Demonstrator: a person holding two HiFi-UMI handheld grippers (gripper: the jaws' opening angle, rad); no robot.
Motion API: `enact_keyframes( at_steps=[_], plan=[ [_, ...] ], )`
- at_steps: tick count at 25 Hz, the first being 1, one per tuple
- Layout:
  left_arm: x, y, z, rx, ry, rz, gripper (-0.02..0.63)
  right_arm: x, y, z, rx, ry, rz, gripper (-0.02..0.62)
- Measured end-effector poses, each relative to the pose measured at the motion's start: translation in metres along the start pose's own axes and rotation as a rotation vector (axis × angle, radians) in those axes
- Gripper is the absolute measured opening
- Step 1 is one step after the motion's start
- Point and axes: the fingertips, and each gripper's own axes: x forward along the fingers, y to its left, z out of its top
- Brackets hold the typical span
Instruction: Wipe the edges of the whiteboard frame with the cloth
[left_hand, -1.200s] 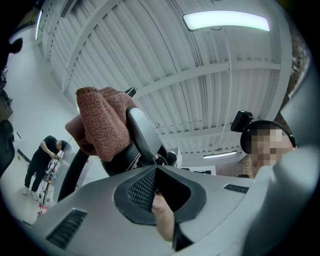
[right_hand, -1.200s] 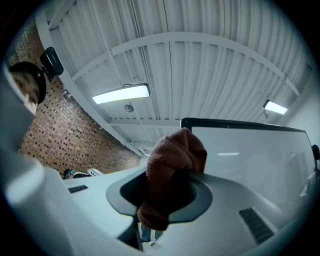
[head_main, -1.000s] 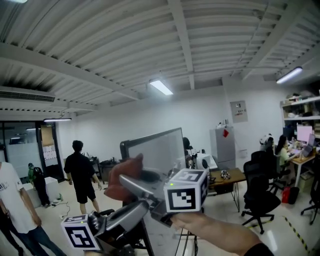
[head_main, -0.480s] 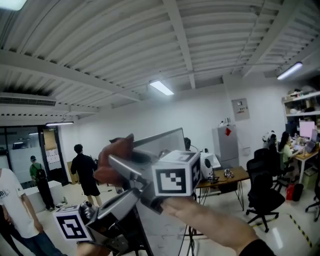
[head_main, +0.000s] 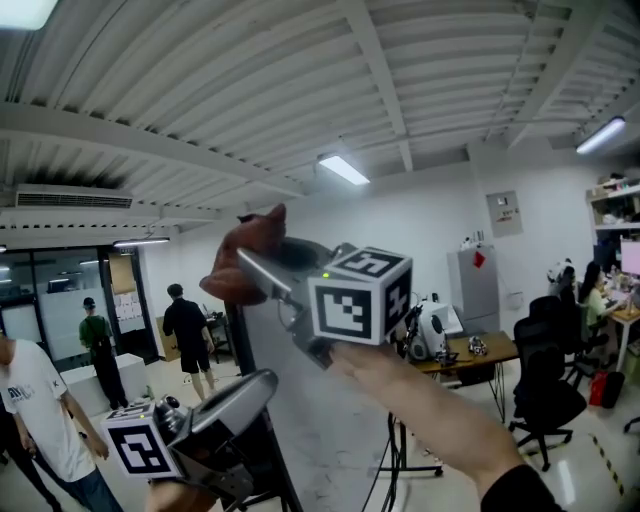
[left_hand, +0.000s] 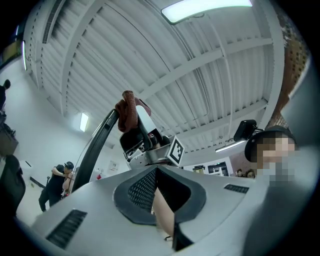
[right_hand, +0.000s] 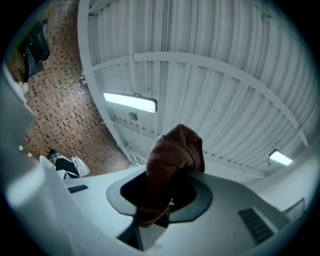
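Cloth (head_main: 236, 268), brown terry, bunched: clamped between the jaws of the right gripper (head_main: 266, 280), its loose end rising past the jaw tips; the right gripper view shows it filling the jaw gap (right_hand: 172, 165)
Whiteboard frame (head_main: 239, 346), dark: top corner directly at the right gripper's tips, cloth pressed against it; the upright edge runs down below that gripper
Whiteboard panel (head_main: 320, 420): pale, beneath the right gripper and the forearm (head_main: 430, 410)
Left gripper (head_main: 255, 388): lower, beneath the right one, beside the frame's upright edge; jaws drawn together, nothing between them (left_hand: 157, 172)
Ceiling lamp (head_main: 343, 168): above the right gripper
Person in black (head_main: 188, 335): well beyond the left gripper
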Motion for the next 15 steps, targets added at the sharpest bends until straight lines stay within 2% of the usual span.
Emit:
enact_keyframes(
  at_steps=[2,4,8,15],
  plan=[
    [0.002,0.004,0.004,0.009,0.000,0.023,-0.012,0.013,0.004,0.001,-0.041,0.028,0.065,0.110],
    [0.005,0.007,0.006,0.011,-0.004,0.036,-0.012,0.027,0.003,-0.008,-0.058,0.113,0.096,0.110],
    [0.018,0.017,0.002,0.056,0.008,0.087,-0.012,0.032,-0.017,-0.029,-0.017,0.252,0.121,0.114],
    [0.056,0.024,-0.010,0.088,0.005,0.133,-0.012,0.031,-0.046,-0.038,-0.017,0.366,0.130,0.114]
  ],
)
